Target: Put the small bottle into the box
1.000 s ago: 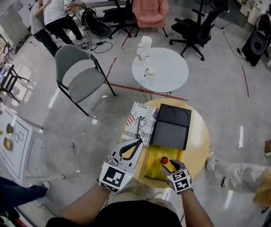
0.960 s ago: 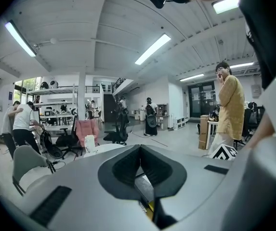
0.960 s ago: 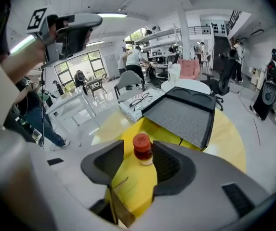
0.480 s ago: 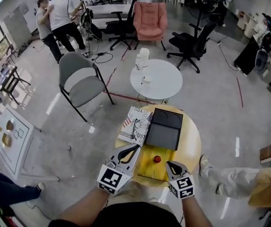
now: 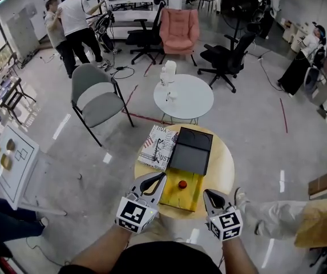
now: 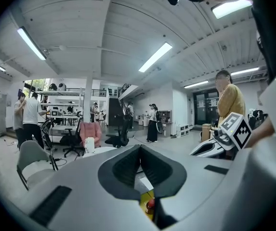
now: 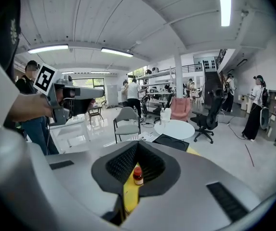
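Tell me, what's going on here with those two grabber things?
A person holds tongs in each hand above a round table. A small red-capped bottle stands upright in the open yellow box, whose black lid lies flat behind it. The left tongs and the right tongs are both shut and empty, at the table's near edge and clear of the bottle. The bottle looks to be already in the box.

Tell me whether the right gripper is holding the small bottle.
No: the right gripper has its jaws shut on nothing, and the small bottle stands beyond them on the yellow box.
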The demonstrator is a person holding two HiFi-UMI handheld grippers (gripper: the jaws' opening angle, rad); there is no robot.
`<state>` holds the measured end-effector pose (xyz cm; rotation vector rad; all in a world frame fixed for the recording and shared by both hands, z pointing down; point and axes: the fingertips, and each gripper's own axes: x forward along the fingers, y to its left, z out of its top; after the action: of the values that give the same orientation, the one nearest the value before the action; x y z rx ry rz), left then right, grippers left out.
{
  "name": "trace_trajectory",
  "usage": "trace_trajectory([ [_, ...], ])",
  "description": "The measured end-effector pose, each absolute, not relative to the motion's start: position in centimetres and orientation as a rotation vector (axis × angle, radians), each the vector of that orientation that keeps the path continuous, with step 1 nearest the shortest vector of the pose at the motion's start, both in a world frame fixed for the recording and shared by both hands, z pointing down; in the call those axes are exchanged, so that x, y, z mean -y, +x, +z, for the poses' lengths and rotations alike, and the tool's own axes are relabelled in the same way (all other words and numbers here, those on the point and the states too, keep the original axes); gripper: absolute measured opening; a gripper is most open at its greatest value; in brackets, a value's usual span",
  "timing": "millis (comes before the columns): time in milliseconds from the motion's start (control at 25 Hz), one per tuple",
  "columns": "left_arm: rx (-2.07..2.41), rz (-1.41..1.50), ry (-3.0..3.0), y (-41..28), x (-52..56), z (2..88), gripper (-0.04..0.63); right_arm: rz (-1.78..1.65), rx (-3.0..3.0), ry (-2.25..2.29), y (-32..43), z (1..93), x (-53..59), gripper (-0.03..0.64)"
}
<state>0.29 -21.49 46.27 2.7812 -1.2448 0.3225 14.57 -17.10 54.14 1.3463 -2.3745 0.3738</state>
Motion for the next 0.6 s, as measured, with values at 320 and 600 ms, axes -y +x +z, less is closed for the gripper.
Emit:
trace_trajectory([
  [320, 1.326, 0.246, 2.773, 0.6, 19.1, 44.1, 0.017, 0.422, 2.435, 1.382, 16.1, 49.4, 15.3, 0.012],
  [600, 1.374, 0.245, 2.767, 0.9, 17.4, 42.9, 0.017, 0.303, 2.513, 1.359, 16.1, 44.7, 13.7, 0.012],
])
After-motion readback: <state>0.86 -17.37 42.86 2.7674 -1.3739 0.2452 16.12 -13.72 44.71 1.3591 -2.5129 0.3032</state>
